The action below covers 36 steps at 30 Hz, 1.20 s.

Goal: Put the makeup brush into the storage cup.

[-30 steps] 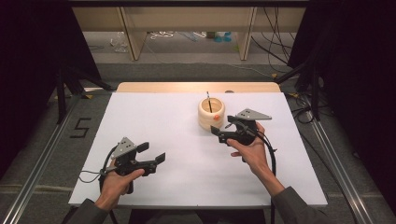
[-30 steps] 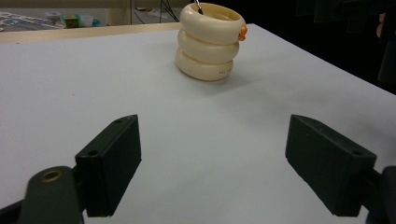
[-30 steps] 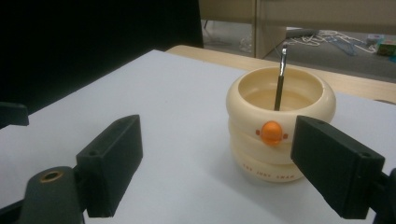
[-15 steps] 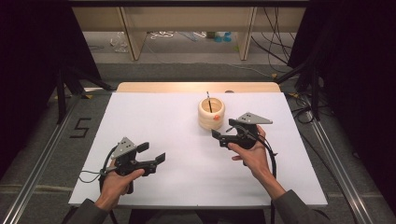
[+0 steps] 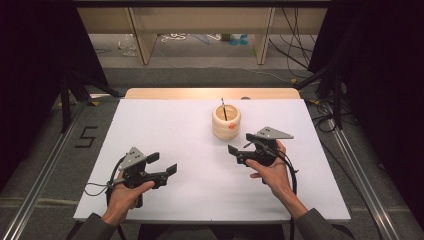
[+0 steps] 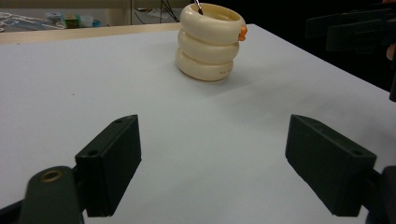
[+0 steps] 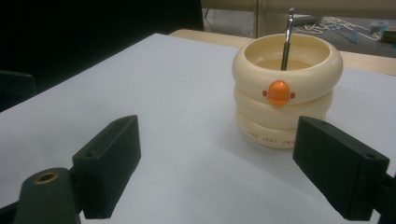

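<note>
Your left gripper (image 5: pixel 162 164) sits over the white bench (image 5: pixel 165 125), well apart from the cream ringed pot (image 5: pixel 226 122) and on your near-left side of it; its fingers (image 6: pixel 109 163) are spread wide with nothing between them. The pot stands upright near the bench's far middle, an orange knob (image 7: pixel 279 92) on its top ring and a thin dark stick (image 7: pixel 286 37) leaning inside it. Your right gripper (image 5: pixel 239 143) hovers just near-right of the pot, fingers (image 7: pixel 341 165) spread wide, not touching it.
</note>
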### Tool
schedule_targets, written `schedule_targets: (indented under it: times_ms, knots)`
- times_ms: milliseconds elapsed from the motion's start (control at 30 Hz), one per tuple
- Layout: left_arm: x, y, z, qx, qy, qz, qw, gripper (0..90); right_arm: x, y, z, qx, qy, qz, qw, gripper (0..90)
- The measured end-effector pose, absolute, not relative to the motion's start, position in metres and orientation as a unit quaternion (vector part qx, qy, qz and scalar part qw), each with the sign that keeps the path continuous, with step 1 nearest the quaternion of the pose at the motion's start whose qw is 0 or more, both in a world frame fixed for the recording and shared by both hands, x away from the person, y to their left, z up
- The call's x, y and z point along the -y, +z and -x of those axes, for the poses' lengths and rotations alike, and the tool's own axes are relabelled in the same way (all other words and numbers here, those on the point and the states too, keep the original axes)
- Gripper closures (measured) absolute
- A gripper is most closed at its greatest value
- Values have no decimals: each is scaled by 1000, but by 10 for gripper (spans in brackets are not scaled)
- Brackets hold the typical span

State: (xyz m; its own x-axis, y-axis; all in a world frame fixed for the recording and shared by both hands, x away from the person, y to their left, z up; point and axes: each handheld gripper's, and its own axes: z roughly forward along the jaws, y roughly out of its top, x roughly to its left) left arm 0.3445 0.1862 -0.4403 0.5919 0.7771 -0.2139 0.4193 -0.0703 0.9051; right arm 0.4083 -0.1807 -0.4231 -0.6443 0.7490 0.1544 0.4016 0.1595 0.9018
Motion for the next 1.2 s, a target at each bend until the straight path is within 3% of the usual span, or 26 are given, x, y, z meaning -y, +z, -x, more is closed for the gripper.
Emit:
schedule_targets:
  times_ms: [333,367,533,800,1200]
  knots:
    - [-186,-440,-344,-419,167,-713,537,177,185,-428,-397,-744,514,-397,160,160]
    - [-186,-440,-344,-419,166,-713,537,177,185,-429,-398,-744,512,-391,180,160]
    - [-186,-440,-345,-420,167,-713,536,177,185,-430,-391,-744,505,-403,169,160]
    - [-186,-440,-344,-421,167,-713,536,177,185,-431,-384,-745,501,-398,189,160]
    - [-186,-441,-344,-420,167,-713,536,177,190,-430,-376,-743,501,-405,179,160]
